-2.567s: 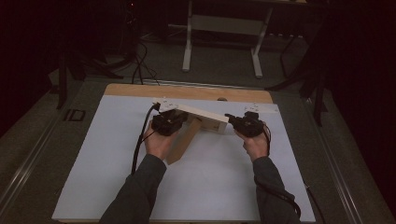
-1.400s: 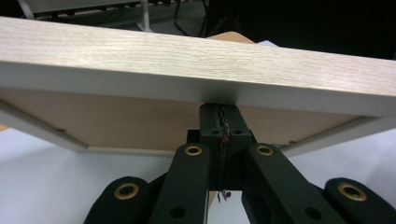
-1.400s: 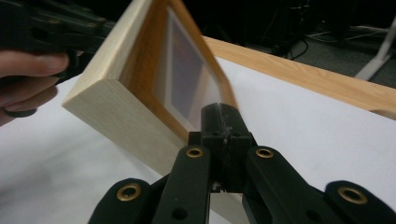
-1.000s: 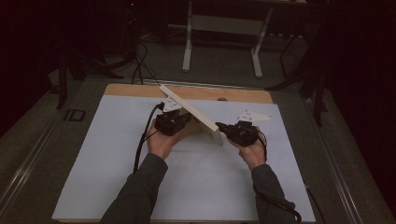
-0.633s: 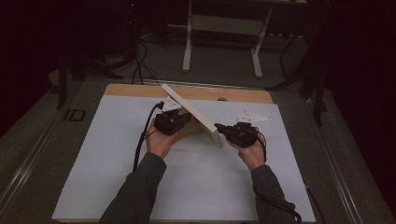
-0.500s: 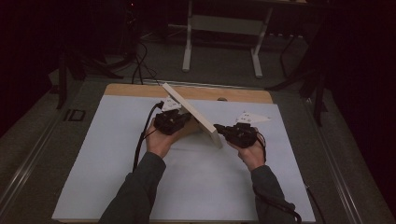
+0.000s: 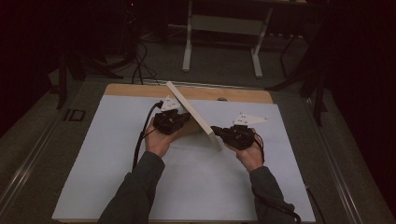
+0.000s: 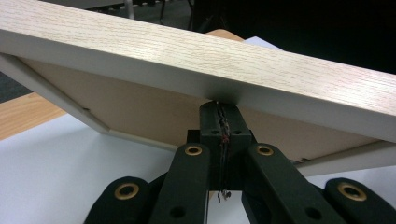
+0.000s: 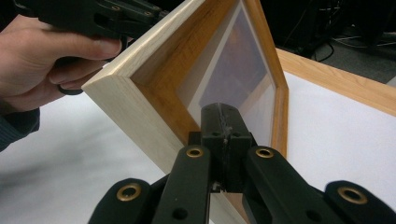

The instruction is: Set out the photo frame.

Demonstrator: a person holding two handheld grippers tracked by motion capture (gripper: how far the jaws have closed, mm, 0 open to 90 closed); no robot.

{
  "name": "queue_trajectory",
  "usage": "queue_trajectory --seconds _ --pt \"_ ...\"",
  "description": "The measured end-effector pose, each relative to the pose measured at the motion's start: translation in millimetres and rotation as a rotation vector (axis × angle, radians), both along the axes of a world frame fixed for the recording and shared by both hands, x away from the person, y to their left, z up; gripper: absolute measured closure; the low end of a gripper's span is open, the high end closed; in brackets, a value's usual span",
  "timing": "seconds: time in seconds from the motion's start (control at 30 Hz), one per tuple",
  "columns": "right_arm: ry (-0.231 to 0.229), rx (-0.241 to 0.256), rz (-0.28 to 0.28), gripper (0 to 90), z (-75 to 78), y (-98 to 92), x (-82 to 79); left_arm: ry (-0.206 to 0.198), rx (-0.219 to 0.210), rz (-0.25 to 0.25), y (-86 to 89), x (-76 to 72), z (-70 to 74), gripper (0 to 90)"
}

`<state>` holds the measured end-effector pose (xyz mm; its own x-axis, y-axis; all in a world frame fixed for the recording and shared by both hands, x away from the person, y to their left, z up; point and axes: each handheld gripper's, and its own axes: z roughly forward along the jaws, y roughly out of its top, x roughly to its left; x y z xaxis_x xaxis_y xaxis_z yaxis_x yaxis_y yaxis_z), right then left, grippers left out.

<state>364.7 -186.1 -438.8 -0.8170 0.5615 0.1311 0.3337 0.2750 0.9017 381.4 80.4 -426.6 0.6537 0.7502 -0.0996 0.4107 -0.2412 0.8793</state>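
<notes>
Scene: we hold a wooden picture frame (image 7: pixel 191 111) tilted up on edge above the white sheet (image 7: pixel 116 182) that covers the table (image 7: pixel 140 89).
Left tongs (image 7: pixel 172 120): pressed together on the frame's lower rail from the backing side, as the left gripper view shows (image 8: pixel 219 122).
Right tongs (image 7: pixel 223 134): pinched on the frame's near corner (image 9: pixel 223 122), at the inner lip beside the glazing.
Where the frame lies: between our two hands, its long axis running from the far wooden edge of the table down toward our right hand; the near end sits low, close to the sheet, though we cannot tell if it touches.
Nearer hand: the right holds the low near end; the left hand (image 7: pixel 161 140) holds further along, toward the middle.
What the next move turns on: we judge the frame pivots about the low corner, so the left tongs must carry the high side whichever way it tips.
Room: bare sheet on both sides, more toward us; the far end comes close to the table's far edge.
</notes>
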Motion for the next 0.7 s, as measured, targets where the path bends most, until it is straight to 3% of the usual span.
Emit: queue_trajectory --seconds 0.37,0.7 --pt "-0.005 -0.003 0.020 89.9 -0.2 3.0 -3.2 -0.003 0.004 -0.016 0.3 1.3 -0.7 90.0" --pt "-0.011 -0.002 0.028 89.9 0.0 5.0 -5.2 0.003 -0.027 -0.016 0.8 4.7 -3.3 90.0"
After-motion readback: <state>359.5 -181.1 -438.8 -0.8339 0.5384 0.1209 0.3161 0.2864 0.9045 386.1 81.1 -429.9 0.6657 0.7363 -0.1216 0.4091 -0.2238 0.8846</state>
